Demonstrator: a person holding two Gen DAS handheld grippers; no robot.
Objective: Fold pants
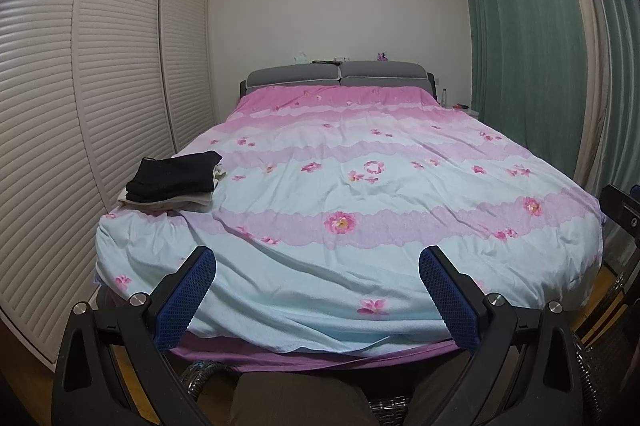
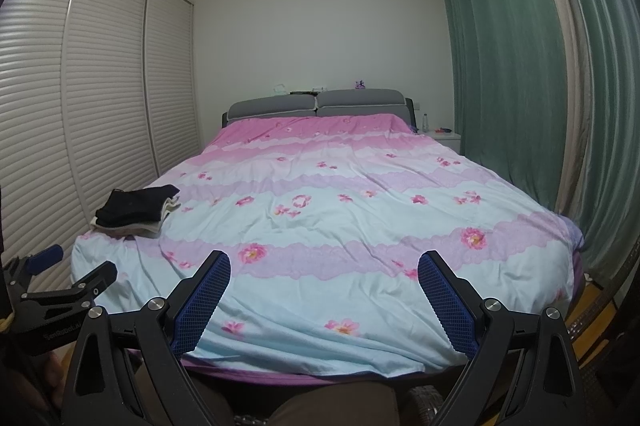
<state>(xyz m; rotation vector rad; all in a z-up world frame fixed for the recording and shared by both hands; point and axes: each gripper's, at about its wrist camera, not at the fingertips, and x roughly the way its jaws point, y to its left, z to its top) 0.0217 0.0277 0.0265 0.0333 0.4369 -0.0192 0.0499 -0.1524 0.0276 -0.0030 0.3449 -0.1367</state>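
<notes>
Two claws face the bed from its foot, and the only garments in sight lie far to the left — a stack of folded clothes, black on top of cream (image 1: 170, 181), resting near the left edge of the floral pink-and-pale-blue bedspread (image 1: 360, 193), beside the white louvred wardrobe doors (image 1: 80, 105). Whether the black piece is the pants I cannot tell; no unfolded pants show. The stack's long axis runs roughly across the bed, angled slightly away.

The left gripper (image 1: 318, 290) hangs released, its blue-padded fingers (image 1: 188, 294) wide apart and holding nothing. It seems the nearer one to the stack, ahead and to its left, well apart.

The right gripper (image 2: 324, 294) is likewise spread and empty, over the foot edge — the stack (image 2: 136, 211) lies further left of it.

Bare bedspread fills the middle and right, as far as the green curtains (image 2: 500, 85), giving ample folding room.
</notes>
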